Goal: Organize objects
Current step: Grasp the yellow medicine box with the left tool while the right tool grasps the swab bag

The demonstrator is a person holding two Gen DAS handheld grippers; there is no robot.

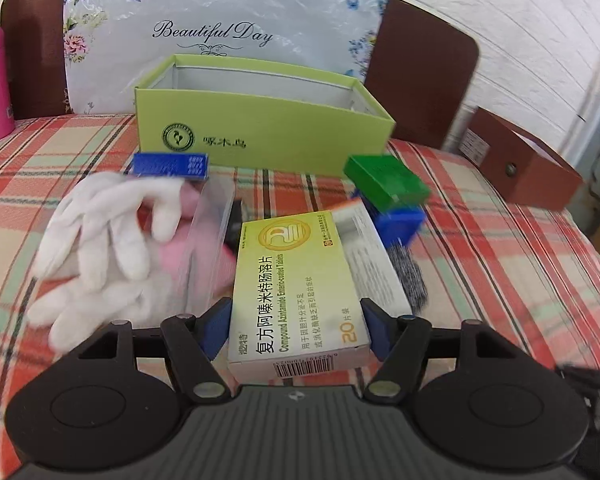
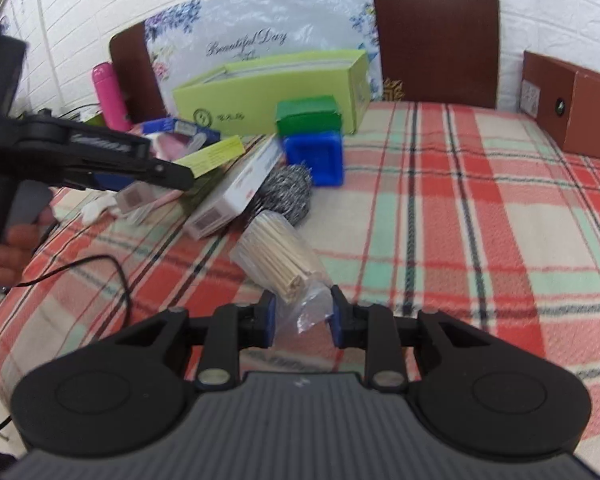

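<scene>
Medicine box (image 1: 300, 280), yellow-green with Chinese print and a barcode end, sits between the blue-padded fingers (image 1: 216, 328) of the left gripper (image 1: 298, 328), its sides right against both pads, so they look clamped on it. It lies in the clutter just in front of the open lime-green carton (image 1: 260, 128), which stands on the plaid-covered bed (image 1: 500, 240). Beside the medicine box, on its left, is a pair of white gloves (image 1: 108, 240) and a clear pack with something pink inside; behind it, toward the carton, a green block (image 1: 388, 184) rests on a blue cube (image 1: 400, 224), with a steel scourer (image 2: 288, 192) near them. A second white box (image 2: 240, 196) lies against the medicine box's right side. The right gripper (image 2: 304, 316) has its fingers (image 2: 270, 320) pinched on the clear wrapper of a bundle of wooden sticks (image 2: 276, 256), nearer than the scourer. A pink flask (image 2: 108, 96) stands left of the carton.
</scene>
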